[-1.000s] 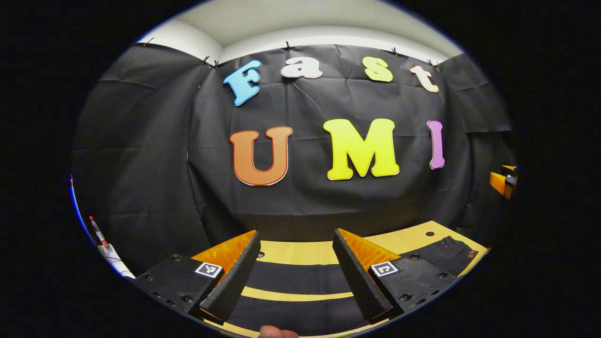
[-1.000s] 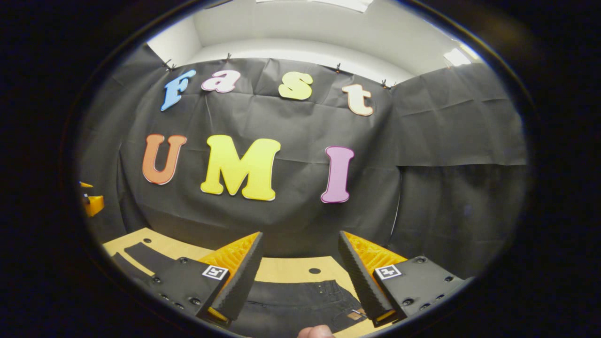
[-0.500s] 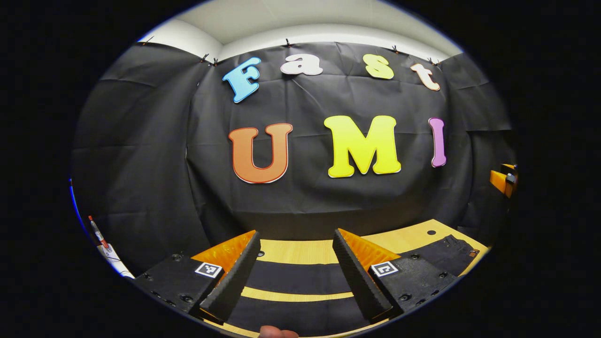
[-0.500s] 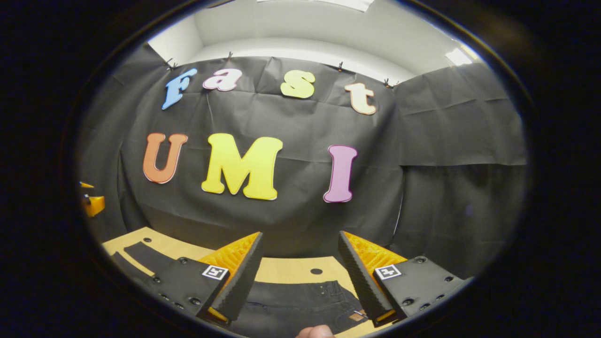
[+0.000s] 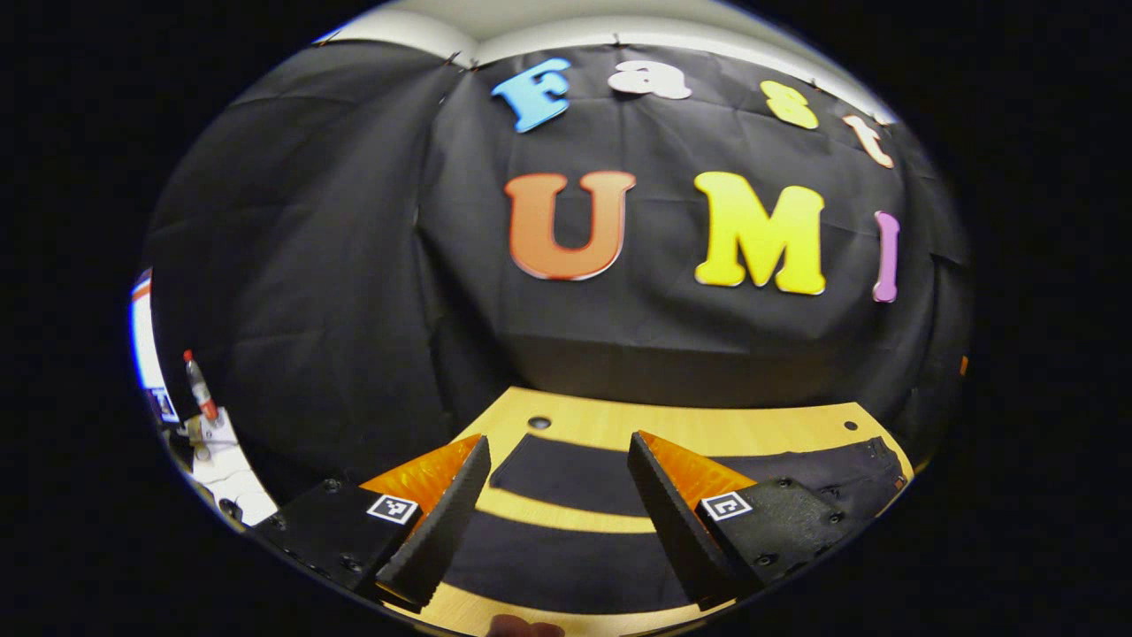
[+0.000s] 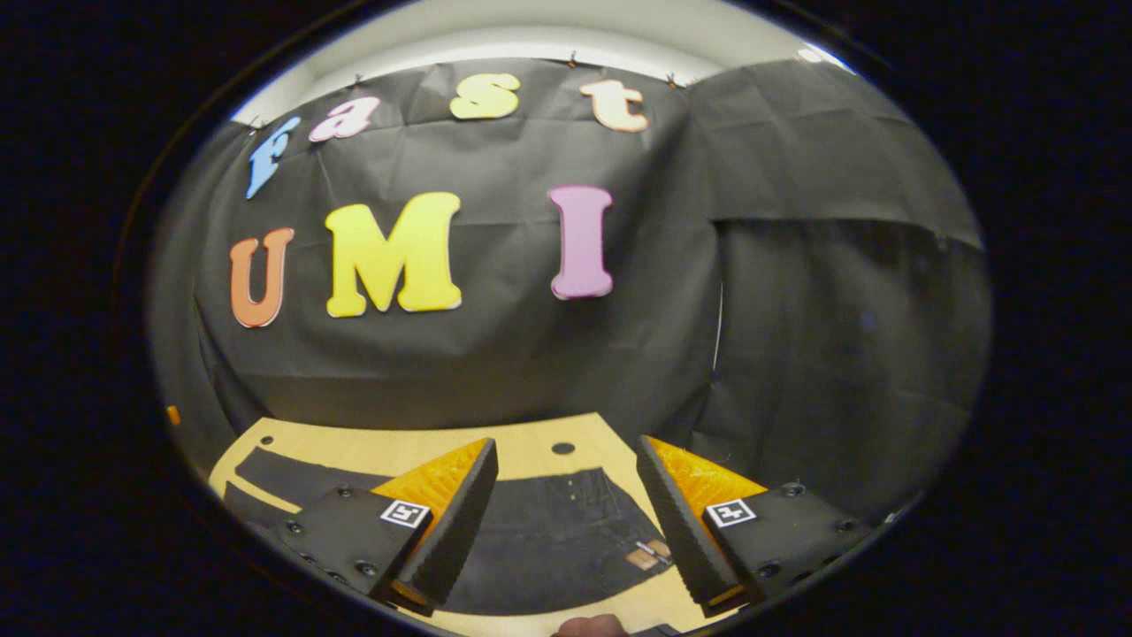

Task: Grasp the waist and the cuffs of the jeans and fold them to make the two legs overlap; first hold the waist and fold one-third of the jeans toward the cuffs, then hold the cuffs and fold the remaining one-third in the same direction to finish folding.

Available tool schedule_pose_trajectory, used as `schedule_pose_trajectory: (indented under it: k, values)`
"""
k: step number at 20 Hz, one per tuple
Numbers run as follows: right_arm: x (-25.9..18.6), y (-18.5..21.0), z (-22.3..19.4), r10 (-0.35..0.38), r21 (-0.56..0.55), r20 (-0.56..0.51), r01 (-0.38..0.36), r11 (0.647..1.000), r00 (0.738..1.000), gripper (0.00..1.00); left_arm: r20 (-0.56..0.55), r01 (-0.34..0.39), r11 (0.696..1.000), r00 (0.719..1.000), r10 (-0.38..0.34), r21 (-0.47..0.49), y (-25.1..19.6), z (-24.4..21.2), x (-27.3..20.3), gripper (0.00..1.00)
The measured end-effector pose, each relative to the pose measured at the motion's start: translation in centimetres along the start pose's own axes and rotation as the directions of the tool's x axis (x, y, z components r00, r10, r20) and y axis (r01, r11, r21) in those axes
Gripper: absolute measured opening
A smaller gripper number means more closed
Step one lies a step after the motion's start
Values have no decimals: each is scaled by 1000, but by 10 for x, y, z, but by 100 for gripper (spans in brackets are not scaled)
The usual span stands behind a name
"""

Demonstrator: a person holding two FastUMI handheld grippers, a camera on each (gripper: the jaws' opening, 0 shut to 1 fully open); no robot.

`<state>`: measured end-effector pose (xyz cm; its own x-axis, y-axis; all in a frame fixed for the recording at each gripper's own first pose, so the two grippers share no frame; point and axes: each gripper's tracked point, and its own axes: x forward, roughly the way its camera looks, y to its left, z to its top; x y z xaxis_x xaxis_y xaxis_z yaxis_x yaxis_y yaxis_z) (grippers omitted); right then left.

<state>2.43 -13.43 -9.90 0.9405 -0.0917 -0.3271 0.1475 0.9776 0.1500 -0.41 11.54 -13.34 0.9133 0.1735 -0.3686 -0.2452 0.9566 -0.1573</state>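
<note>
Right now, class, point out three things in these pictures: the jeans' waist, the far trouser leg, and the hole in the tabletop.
jeans' waist [image 6: 566,522]: right gripper view, on the dark seat panel.
far trouser leg [image 5: 566,473]: left gripper view, mid-leg.
hole in the tabletop [image 6: 563,448]: right gripper view, on its dark opening.

Jeans [image 6: 548,540] lie spread flat on the table [image 6: 531,447].

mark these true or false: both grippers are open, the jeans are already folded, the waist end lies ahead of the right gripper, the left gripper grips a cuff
1. Both grippers are open. True: the left gripper and right gripper have fingers spread, nothing between them.
2. The jeans are already folded. False: both legs lie flat, apart, on the table.
3. The waist end lies ahead of the right gripper. True.
4. The left gripper grips a cuff. False: it holds nothing.
</note>
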Motion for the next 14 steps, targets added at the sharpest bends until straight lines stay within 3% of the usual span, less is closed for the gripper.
schedule_pose_trajectory:
  k: [2,4,5,6,8,9,10,11,12,14]
  values:
    - [1,-34,-38,-7,115,-128,22,993,992,97,-144,-36,987,989,13,-156,25,-50,-3,100]
    - [-3,-62,-81,1,303,-262,82,949,965,99,-287,-105,938,958,6,-330,42,-102,-9,99]
    - [-1,-75,-106,11,396,-324,125,910,946,100,-361,-152,889,933,-15,-431,44,-128,-16,99]
    - [-2,-87,-129,24,471,-378,170,865,925,94,-416,-210,824,909,-34,-526,50,-151,-21,99]
    - [-7,-98,-173,87,598,-467,242,764,880,93,-466,-308,650,881,-81,-695,53,-185,-28,99]
    - [-8,-97,-192,128,643,-499,267,718,857,98,-467,-335,566,878,-101,-753,57,-192,-29,100]
    - [-7,-98,-206,153,669,-520,290,684,840,92,-462,-353,499,880,-110,-791,58,-195,-28,100]
    - [-8,-96,-218,173,686,-536,306,660,826,98,-459,-365,457,882,-111,-811,61,-197,-26,99]
    - [-5,-95,-226,188,694,-544,313,648,818,98,-458,-372,436,882,-107,-819,64,-197,-24,99]
    - [3,-98,-235,206,702,-556,323,634,805,98,-467,-384,435,879,-99,-814,80,-205,-9,99]
